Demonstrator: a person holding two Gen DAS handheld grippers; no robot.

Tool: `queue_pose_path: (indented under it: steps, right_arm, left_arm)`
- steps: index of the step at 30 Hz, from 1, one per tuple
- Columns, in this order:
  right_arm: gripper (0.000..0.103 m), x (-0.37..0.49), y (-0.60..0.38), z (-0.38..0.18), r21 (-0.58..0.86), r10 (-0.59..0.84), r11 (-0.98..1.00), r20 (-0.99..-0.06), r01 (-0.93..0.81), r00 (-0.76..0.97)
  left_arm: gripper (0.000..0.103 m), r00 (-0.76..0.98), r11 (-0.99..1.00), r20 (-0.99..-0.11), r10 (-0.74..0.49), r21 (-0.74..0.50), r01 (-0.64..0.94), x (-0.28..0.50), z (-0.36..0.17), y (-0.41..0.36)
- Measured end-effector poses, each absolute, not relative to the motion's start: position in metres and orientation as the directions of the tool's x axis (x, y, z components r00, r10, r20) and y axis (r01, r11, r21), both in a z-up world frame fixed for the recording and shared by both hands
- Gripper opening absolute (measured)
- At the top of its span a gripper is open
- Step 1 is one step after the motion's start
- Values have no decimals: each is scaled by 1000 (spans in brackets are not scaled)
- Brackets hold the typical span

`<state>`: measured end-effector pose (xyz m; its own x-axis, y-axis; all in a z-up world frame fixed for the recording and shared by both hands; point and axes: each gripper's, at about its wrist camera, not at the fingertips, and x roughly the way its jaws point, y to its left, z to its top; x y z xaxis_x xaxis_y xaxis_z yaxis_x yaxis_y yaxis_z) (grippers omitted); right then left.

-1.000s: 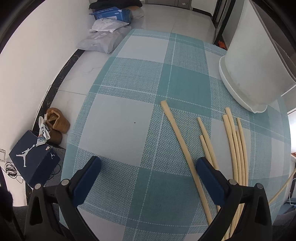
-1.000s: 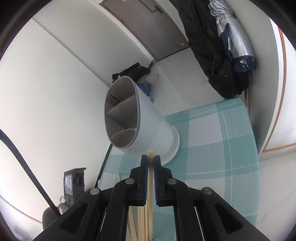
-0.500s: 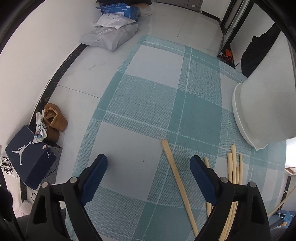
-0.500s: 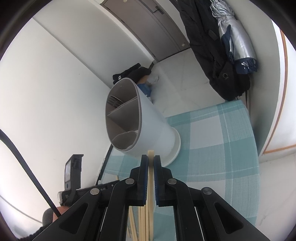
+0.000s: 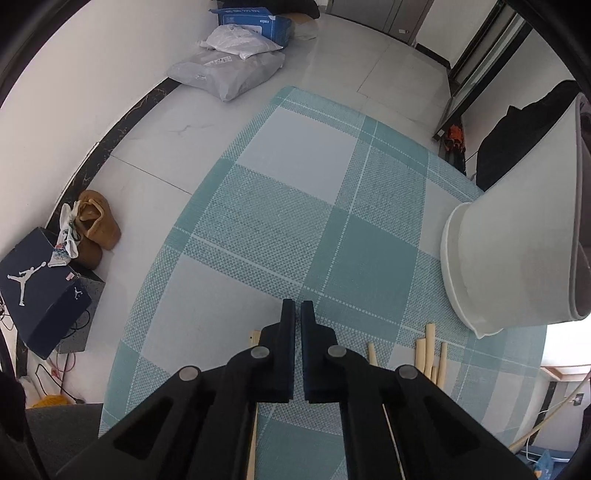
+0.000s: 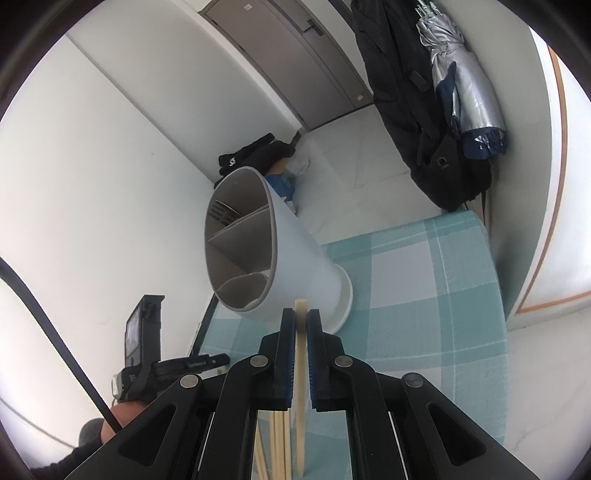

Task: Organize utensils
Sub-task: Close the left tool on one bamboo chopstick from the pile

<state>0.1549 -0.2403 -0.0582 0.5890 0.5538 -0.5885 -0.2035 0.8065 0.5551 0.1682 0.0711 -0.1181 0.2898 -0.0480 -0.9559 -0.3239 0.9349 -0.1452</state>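
A white utensil holder (image 6: pixel 280 266) with divided compartments stands on the teal checked tablecloth (image 6: pixel 424 295); a fork shows in its far compartment. It also shows at the right of the left wrist view (image 5: pixel 517 258). My right gripper (image 6: pixel 301 314) is shut on a pale wooden chopstick (image 6: pixel 301 369), held above the table just in front of the holder. Several more chopsticks (image 5: pixel 430 350) lie on the cloth near the holder's base. My left gripper (image 5: pixel 297 306) is shut and empty above the cloth, left of those chopsticks.
On the floor lie grey and white parcels (image 5: pixel 229 70), a blue box (image 5: pixel 255 16), brown shoes (image 5: pixel 98 225) and a dark shoe box (image 5: pixel 37 284). A black coat and silver umbrella (image 6: pixel 465 92) hang by the door. The left hand-held gripper (image 6: pixel 144 354) shows lower left.
My left gripper has closed from wide open to shut and has drawn back from the chopsticks. My right gripper keeps hold of the chopstick and has barely moved.
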Motion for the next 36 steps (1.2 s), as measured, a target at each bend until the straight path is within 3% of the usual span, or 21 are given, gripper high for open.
queue_pose_path:
  steps: [7, 11, 12, 21, 22, 24, 29, 36]
  right_arm:
    - [5, 148, -232, -54, 529, 548, 817, -587, -230, 596]
    - [5, 147, -230, -54, 522, 543, 821, -593, -229, 594]
    - [5, 147, -229, -54, 520, 542, 822, -594, -230, 594]
    - [5, 146, -227, -55, 513, 538, 826, -596, -233, 596]
    - [5, 146, -227, -56, 513, 538, 826, -597, -233, 595]
    - [5, 146, -227, -56, 512, 537, 827, -597, -232, 596]
    - [5, 148, -229, -56, 504, 528, 833, -601, -228, 600]
    - [5, 140, -226, -50, 454, 508, 852, -590, -261, 628]
  left_arm:
    - [1, 294, 933, -951, -97, -190, -307, 165, -105, 79]
    - [31, 266, 976, -963, -40, -95, -197, 160, -107, 66]
    - [33, 266, 979, -964, -25, -78, -190, 158, -109, 67]
    - [31, 244, 981, -969, -28, -74, -181, 159, -122, 73]
    - [25, 255, 982, -967, -13, -61, -180, 158, -121, 73]
    - [3, 260, 983, -965, 24, -24, -180, 159, -121, 70]
    - [3, 272, 976, -962, -24, -82, -203, 161, -118, 72]
    - [3, 476, 940, -873, -108, -245, -236, 147, -69, 74]
